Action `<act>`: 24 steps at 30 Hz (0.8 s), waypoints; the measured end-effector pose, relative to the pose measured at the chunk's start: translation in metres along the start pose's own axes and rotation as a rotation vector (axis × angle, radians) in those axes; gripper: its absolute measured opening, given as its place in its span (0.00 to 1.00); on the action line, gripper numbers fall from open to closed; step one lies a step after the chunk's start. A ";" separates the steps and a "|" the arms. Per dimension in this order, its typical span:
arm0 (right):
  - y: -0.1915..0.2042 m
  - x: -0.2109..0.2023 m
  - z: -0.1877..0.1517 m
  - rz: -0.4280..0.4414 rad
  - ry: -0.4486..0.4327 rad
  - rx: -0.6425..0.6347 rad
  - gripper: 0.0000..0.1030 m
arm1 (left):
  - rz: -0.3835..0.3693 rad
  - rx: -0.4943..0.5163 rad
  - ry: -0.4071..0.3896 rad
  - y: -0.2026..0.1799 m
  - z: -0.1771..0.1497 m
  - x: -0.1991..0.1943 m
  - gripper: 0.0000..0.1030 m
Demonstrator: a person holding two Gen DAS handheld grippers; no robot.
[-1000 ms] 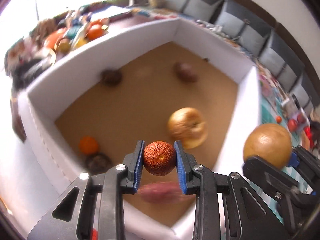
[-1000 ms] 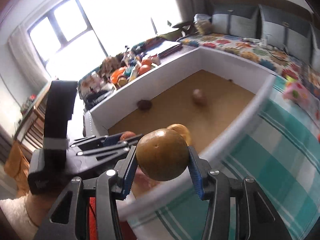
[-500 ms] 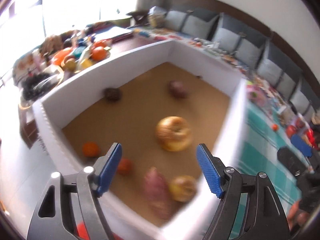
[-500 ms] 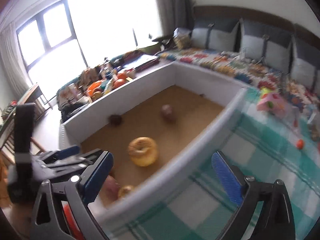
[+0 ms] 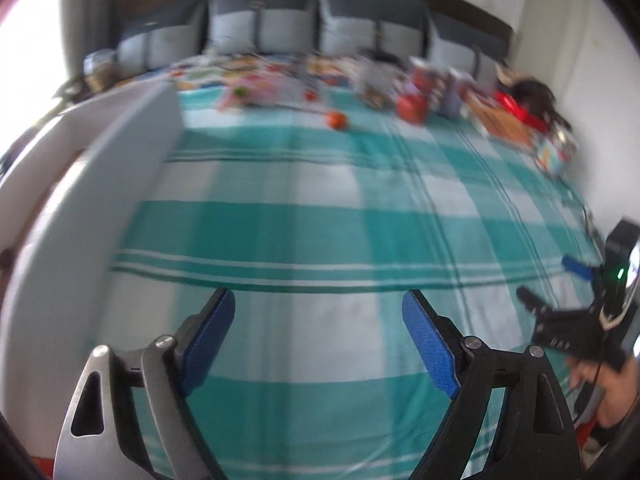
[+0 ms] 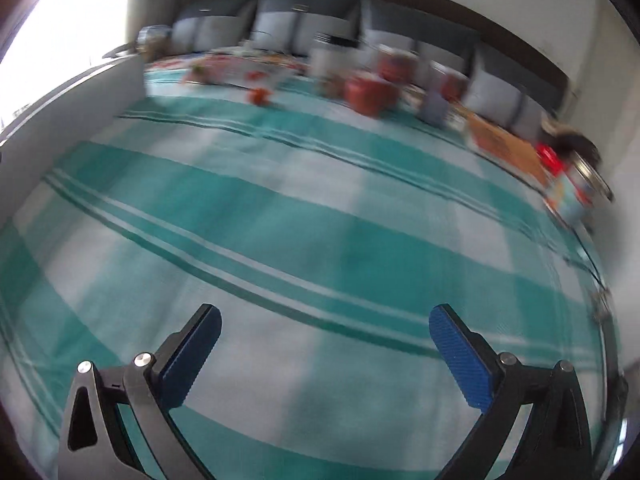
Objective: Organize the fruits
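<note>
My left gripper [image 5: 318, 322] is open and empty above the teal checked cloth [image 5: 320, 208]. My right gripper [image 6: 325, 334] is open and empty over the same cloth [image 6: 304, 216]; it also shows at the right edge of the left wrist view [image 5: 576, 316]. The white box [image 5: 80, 208] stands at the left, its inside hidden; its wall shows in the right wrist view [image 6: 68, 112]. A small orange fruit [image 5: 337, 120] lies on the cloth far ahead, also in the right wrist view [image 6: 259, 96]. A red fruit [image 5: 411, 107] sits further right.
Blurred jars, packets and red containers [image 6: 370, 94] crowd the far edge of the cloth. Grey cushions [image 5: 288, 28] line the wall behind. An orange flat packet [image 6: 504, 146] and a tin [image 6: 576, 192] lie at the far right.
Both grippers let go of their fruits into the box and opened, then swung right, away from the box, and now face the cloth.
</note>
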State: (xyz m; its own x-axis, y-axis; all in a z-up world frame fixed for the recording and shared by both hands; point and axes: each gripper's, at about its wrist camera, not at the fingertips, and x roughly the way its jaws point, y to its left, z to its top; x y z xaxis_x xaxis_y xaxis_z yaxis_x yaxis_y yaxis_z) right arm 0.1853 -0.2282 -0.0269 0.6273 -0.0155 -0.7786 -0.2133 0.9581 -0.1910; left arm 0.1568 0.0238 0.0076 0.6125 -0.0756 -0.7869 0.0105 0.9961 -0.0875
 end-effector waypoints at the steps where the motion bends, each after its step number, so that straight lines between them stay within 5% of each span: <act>1: -0.015 0.003 -0.004 -0.024 0.007 0.016 1.00 | -0.013 0.033 0.022 -0.018 0.001 0.019 0.85; 4: -0.052 0.016 -0.017 -0.061 0.040 0.069 1.00 | -0.010 0.086 0.043 -0.054 0.003 0.053 0.85; 9: -0.072 0.027 -0.023 0.032 0.055 0.163 1.00 | 0.013 0.156 0.048 -0.083 0.000 0.087 0.85; 24: -0.064 0.030 -0.019 0.050 0.063 0.193 1.00 | 0.004 0.131 0.023 -0.083 -0.007 0.092 0.94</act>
State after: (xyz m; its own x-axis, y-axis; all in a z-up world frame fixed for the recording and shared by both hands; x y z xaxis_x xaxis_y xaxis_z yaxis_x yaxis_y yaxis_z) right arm 0.2031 -0.2959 -0.0494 0.5701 0.0213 -0.8213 -0.0913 0.9951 -0.0376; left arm 0.2073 -0.0662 -0.0617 0.5944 -0.0715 -0.8010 0.1127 0.9936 -0.0051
